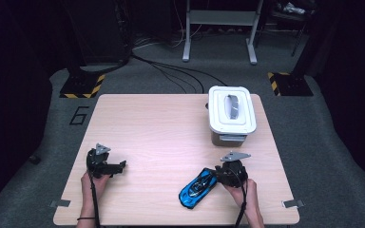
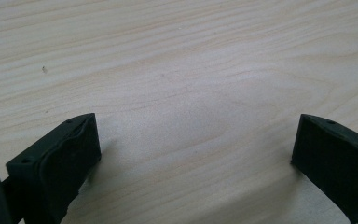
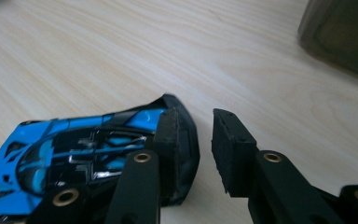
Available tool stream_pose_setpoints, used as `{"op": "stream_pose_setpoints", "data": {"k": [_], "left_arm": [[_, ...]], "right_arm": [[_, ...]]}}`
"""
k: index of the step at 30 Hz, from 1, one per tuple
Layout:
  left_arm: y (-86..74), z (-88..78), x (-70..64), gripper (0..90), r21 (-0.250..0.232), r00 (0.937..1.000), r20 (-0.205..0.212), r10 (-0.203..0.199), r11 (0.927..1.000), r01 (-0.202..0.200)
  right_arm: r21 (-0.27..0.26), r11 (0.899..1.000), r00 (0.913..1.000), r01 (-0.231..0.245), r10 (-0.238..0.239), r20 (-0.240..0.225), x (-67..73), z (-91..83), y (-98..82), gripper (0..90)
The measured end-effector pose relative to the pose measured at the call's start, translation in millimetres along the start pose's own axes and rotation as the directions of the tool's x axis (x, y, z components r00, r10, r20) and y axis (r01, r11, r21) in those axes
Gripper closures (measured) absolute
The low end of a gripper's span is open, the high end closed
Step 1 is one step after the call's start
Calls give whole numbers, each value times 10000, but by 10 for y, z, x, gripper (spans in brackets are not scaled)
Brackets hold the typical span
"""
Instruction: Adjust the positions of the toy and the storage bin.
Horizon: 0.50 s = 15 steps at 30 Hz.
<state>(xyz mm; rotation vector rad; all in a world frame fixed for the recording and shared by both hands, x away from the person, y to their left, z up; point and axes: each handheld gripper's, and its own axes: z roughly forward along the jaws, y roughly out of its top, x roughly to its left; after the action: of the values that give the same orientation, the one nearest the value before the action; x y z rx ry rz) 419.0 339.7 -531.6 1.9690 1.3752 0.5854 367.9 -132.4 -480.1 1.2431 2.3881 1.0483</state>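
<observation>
Dim workshop flooring with trailing cables is surrounding a pale wood surface [image 1: 161, 128] where a person is working. Low on the surface, the left tongs [image 2: 193, 154] are standing wide apart over bare wood, holding nothing. The right tongs [image 3: 193, 140] are sitting slightly parted beside the nose of a blue and black toy sports car [image 3: 74, 154]; one pad is lying over the car's end, yet nothing is sitting in the gap, so they are not clamping it. Seen from above, the car [image 1: 198, 187] is lying near the front edge, just left of the right tongs [image 1: 217, 175]. Farther back, a white-lidded storage container [image 1: 232, 114] is standing shut. Closing from here would likely be risking a pinch on air or nudging the car sideways, because the gap is sitting off its body.
</observation>
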Motion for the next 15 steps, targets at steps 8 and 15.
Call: {"op": "stream_pose_setpoints", "data": {"k": [8, 15], "left_arm": [[0, 0, 0, 10, -2, 10000, -1, -3, 10000, 3], [0, 0, 1, 10, 4, 10000, -2, 7, 10000, -7]], "right_arm": [[491, 9986, 9997, -200, 194, 135, 38, 8, -60, 711], [657, 9972, 9989, -359, 339, 316, 61, 86, -36, 770]]}}
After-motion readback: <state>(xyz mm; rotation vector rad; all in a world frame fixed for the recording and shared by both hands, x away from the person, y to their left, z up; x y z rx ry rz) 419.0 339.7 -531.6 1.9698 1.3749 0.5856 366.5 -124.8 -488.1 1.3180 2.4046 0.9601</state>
